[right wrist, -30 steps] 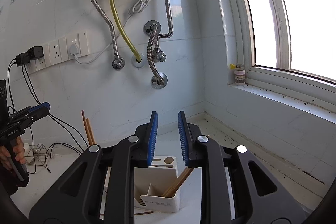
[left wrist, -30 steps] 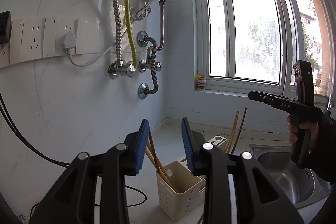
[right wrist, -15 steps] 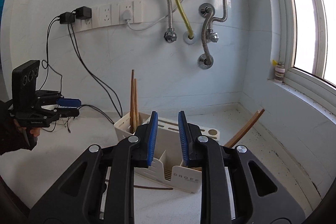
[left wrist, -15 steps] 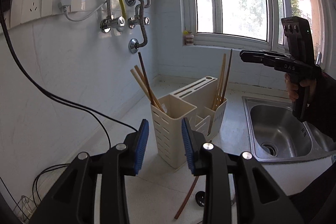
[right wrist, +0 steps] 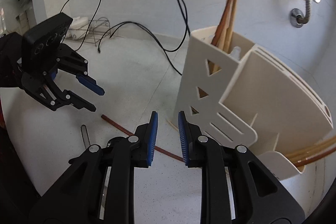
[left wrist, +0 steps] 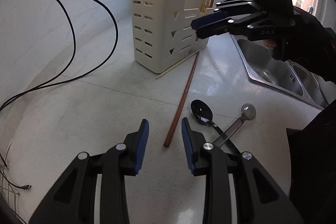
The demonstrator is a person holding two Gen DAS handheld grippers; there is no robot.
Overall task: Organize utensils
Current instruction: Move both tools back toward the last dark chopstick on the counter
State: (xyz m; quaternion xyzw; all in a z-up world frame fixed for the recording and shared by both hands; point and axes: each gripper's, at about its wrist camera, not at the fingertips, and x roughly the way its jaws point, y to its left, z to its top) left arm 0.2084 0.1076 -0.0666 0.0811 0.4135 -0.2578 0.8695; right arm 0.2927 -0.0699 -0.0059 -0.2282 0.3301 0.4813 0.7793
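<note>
A: Start from the brown chopstick (left wrist: 182,98). Where does it lie?

B: Flat on the pale counter (left wrist: 84,119), loose, one end near the foot of the cream utensil holder (left wrist: 159,22), the other, blunt end just ahead of the left gripper (left wrist: 164,138). Its long axis runs almost straight away from that gripper, leaning slightly to the right as it goes toward the holder

A: So which hand is nearer?

B: The left, I judge. The blunt end sits just beyond the gap between its fingers, a little toward the right-hand one. The right gripper (right wrist: 167,135) hangs above the stick's far half, close to the holder's wall, and the stick crosses under it nearly sideways

A: And the jaws?

B: Both sets stand partly apart with nothing between the pads; the left gap is the wider. Neither holds anything

A: What else lies around?

B: A paler chopstick (left wrist: 180,62) lies along the holder's base, touching it or nearly. A black spoon (left wrist: 202,111) and a metal spoon (left wrist: 241,121) lie crossed just right of the left gripper, near the sink (left wrist: 271,77). More chopsticks already stand in the holder's compartments

A: What does the pickup turn on?

B: Probably the stick running in line with the left fingers; a wrist turn would let the pads close across it
</note>
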